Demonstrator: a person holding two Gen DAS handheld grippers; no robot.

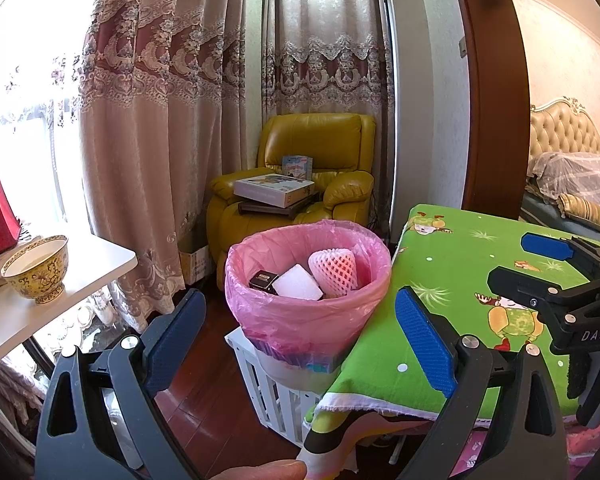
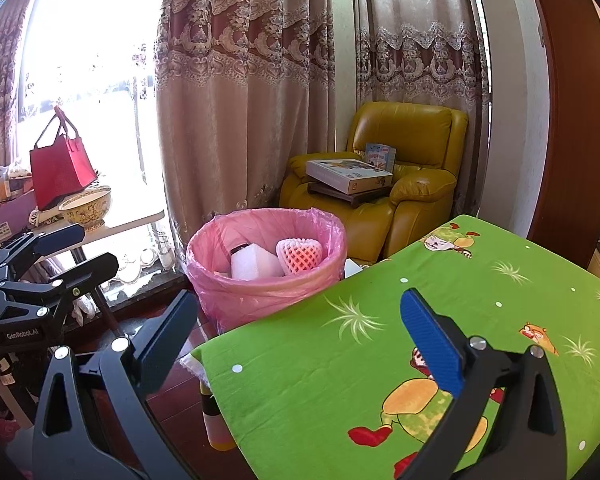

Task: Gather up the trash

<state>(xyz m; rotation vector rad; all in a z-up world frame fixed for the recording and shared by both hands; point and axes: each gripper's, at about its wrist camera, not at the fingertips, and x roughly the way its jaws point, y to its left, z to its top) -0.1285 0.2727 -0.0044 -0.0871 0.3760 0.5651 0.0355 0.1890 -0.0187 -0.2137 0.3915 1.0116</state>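
Beside green table [image 2: 340, 360], foam net [image 1: 334, 269] stands upright in bin [image 1: 300, 312].

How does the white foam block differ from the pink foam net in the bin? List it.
The white foam block is plain, solid and flat-faced; the pink foam net is a rounded, open-mesh sleeve. The block lies tilted at the middle; the net leans against the far-right side. Both rest inside the pink-lined bin, side by side.
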